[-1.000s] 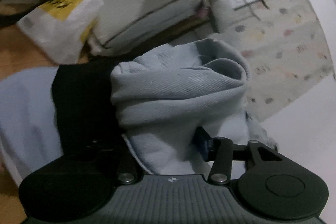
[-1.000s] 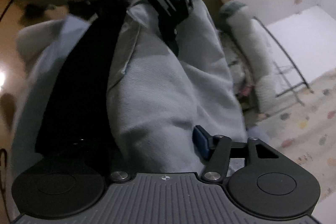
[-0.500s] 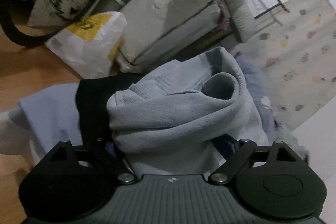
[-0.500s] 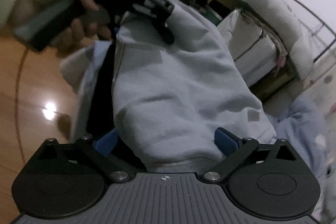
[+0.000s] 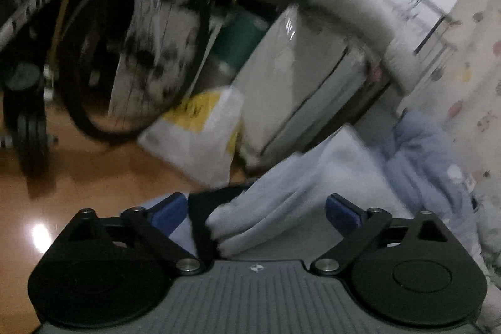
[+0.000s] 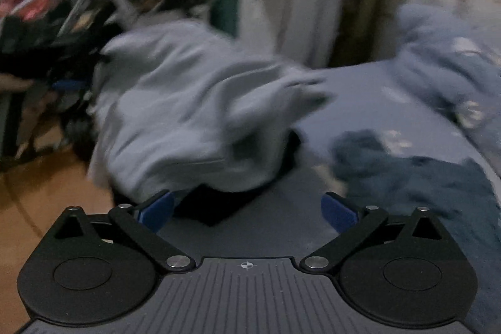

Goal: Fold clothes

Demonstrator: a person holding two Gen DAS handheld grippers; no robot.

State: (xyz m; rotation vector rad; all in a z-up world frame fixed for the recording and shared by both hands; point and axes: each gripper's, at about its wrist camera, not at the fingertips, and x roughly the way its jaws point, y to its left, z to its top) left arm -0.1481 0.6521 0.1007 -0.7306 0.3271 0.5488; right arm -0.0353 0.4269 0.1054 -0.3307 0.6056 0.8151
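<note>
Left wrist: left gripper [image 5: 256, 210] jaws opening, near full width; light blue garment [image 5: 300, 196] lies loose between them, pads clear of it. Right wrist: right gripper [image 6: 247, 210] jaws spread wide, empty; garment [image 6: 188, 115] heaped on bed [image 6: 360, 102] ahead.

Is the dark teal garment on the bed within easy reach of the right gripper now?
Probably yes: the right gripper is open and empty, and the dark teal garment lies uncovered just ahead to its right.
</note>
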